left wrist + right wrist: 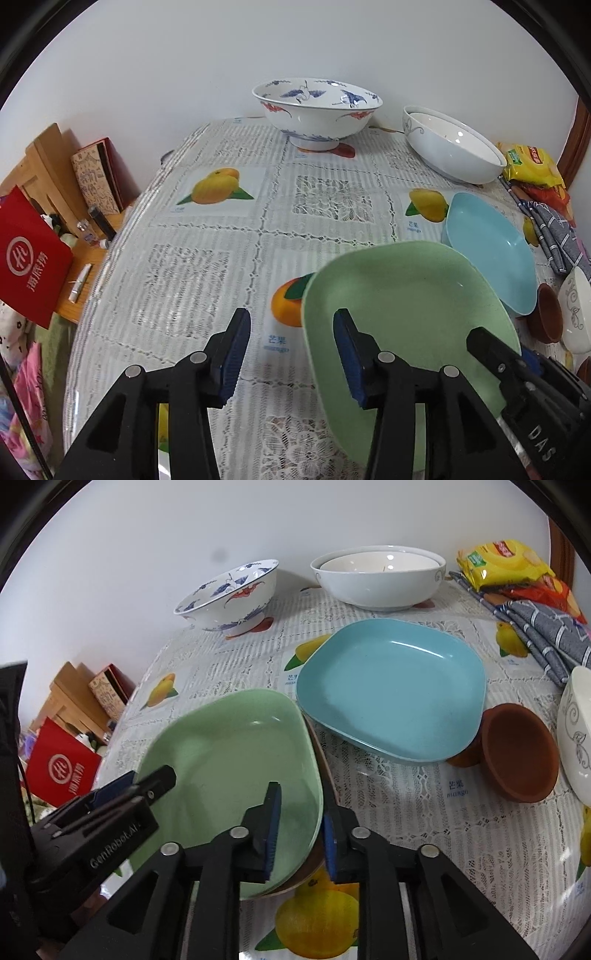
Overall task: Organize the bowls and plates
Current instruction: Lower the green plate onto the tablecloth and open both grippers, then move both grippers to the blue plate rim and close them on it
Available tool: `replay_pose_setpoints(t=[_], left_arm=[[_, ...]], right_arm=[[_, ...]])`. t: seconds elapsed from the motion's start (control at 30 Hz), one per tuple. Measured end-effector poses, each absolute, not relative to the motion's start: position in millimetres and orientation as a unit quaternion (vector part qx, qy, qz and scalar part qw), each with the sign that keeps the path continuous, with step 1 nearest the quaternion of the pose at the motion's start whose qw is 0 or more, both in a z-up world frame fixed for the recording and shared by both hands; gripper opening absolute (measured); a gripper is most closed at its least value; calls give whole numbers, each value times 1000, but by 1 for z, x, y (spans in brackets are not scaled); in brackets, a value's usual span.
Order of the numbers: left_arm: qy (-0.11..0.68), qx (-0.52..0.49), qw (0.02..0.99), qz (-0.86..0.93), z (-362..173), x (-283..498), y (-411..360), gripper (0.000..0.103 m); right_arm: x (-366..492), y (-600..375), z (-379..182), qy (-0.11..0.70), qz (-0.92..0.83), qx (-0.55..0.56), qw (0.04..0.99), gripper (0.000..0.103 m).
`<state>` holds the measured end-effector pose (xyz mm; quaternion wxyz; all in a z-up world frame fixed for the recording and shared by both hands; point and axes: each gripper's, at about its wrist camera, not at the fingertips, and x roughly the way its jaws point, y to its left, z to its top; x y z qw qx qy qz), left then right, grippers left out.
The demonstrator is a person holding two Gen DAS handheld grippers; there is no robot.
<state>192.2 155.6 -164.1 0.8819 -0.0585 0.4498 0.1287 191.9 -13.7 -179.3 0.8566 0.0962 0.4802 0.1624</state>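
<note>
The right gripper (299, 834) straddles the green plate's (229, 753) rim, jaws apart. The left gripper (290, 354) gapes over its other edge. The blue plate (391, 686) lies beside it on a lace-covered table (207, 266) against a white wall (258, 48).

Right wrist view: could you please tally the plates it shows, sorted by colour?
Green plate: 1
Blue plate: 1
Brown plate, only its rim showing beneath the green one: 1
Total: 3
</note>
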Motion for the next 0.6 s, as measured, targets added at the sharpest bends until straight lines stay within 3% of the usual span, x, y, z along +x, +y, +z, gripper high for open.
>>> replay_pose_setpoints(t=[0.1, 0.23, 0.6], left_arm=[[449, -58, 883, 128, -156, 188, 159, 45], [441, -50, 887, 130, -141, 181, 160, 47], [430, -32, 896, 108, -111, 156, 144, 51]], right_arm=[[191, -19, -176, 477, 165, 111, 856, 29], [187, -21, -172, 471, 185, 127, 853, 46], [166, -36, -136, 442, 181, 118, 871, 50]])
